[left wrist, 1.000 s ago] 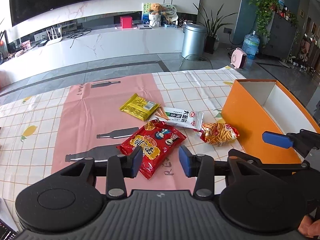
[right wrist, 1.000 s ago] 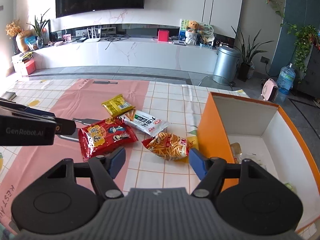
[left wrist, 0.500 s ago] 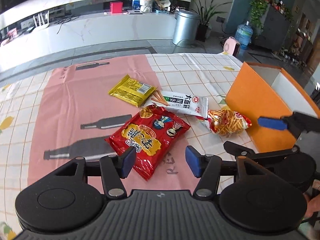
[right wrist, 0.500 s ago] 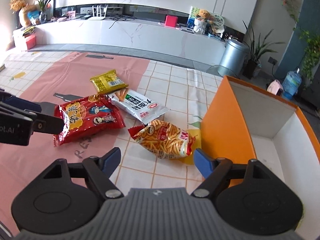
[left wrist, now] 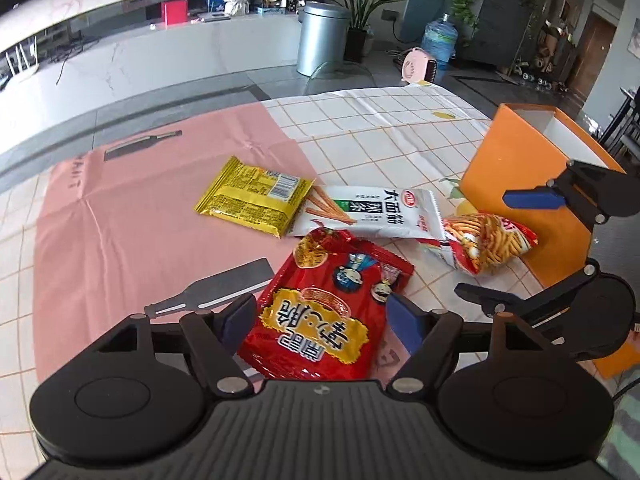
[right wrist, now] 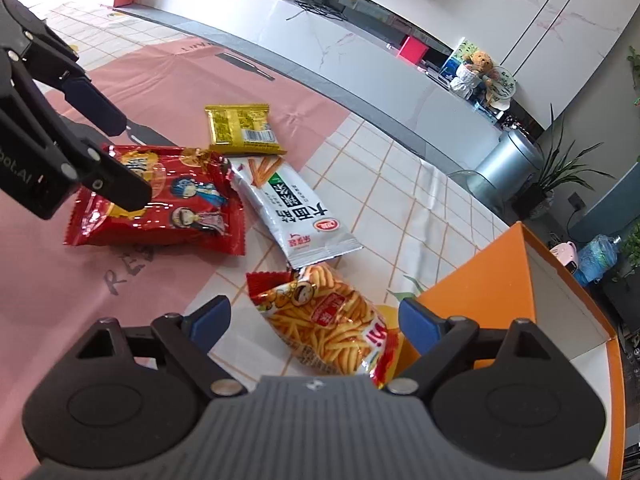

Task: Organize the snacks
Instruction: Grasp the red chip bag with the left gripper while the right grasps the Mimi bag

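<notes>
**Two grippers spread over snack packets**

Left gripper [left wrist: 320, 318] is straddling the red packet [left wrist: 328, 308], jaws just widened, pads clear. Right gripper [right wrist: 314, 320] is likewise widening around the fries packet [right wrist: 332, 320]. Beyond are lying the white packet [right wrist: 296, 208], yellow packet [right wrist: 240, 128] and orange box [right wrist: 496, 280].

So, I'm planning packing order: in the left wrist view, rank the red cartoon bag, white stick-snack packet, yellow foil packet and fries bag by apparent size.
1. Red cartoon bag, though nearest the camera.
2. White stick-snack packet.
3. Yellow foil packet, close to the white one.
4. Fries bag.
</notes>
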Demonstrator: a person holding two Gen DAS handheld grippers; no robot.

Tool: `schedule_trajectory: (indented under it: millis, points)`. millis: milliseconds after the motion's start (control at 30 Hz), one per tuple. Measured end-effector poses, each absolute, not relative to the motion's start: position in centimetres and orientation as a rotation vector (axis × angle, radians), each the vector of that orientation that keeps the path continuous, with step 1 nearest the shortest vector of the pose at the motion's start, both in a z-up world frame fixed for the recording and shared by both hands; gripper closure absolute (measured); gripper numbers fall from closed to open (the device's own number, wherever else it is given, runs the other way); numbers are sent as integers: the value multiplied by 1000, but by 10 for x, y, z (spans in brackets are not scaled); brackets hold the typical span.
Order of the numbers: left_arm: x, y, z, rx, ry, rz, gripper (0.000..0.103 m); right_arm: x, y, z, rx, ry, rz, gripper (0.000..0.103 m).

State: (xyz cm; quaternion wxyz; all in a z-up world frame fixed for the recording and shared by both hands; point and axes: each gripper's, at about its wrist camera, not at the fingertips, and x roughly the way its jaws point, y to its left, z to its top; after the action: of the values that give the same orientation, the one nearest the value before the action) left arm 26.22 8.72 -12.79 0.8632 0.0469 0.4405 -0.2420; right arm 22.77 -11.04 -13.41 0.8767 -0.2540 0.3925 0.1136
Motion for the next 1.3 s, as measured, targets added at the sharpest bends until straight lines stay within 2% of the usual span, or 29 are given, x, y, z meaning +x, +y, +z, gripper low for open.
schedule_trajectory:
  millis: [167, 267, 433, 533, 667, 733, 800, 933, 1067, 1300]
  points:
    - [266, 89, -138, 62, 966, -518, 16, 233, -118, -137, -445, 858, 240, 38]
    - [258, 86, -136, 52, 984, -535, 17, 231, -121, -133, -373, 884, 260, 44]
    - [235, 71, -134, 79, 1023, -527, 19, 215, -118, -126, -255, 919, 288, 46]
    - [223, 68, -137, 54, 1046, -533, 25, 206, -122, -125, -162, 957, 295, 48]
    - [211, 73, -132, 63, 977, -450, 25, 197, -137, -125, -34, 951, 291, 47]
    - [208, 75, -127, 49, 945, -422, 22, 195, -145, -124, 26, 940, 289, 45]
    - [206, 76, -122, 40, 925, -409, 22, 196, -150, -123, 76, 935, 268, 37]
    - [205, 76, -115, 38, 882, -365, 21, 198, -159, -115, 213, 916, 256, 33]
    - [209, 77, -113, 46, 874, -355, 20, 198, -160, -105, 273, 865, 235, 23]
    - [227, 74, -123, 74, 889, -366, 16, 223, -161, -120, 309, 925, 78, 22]
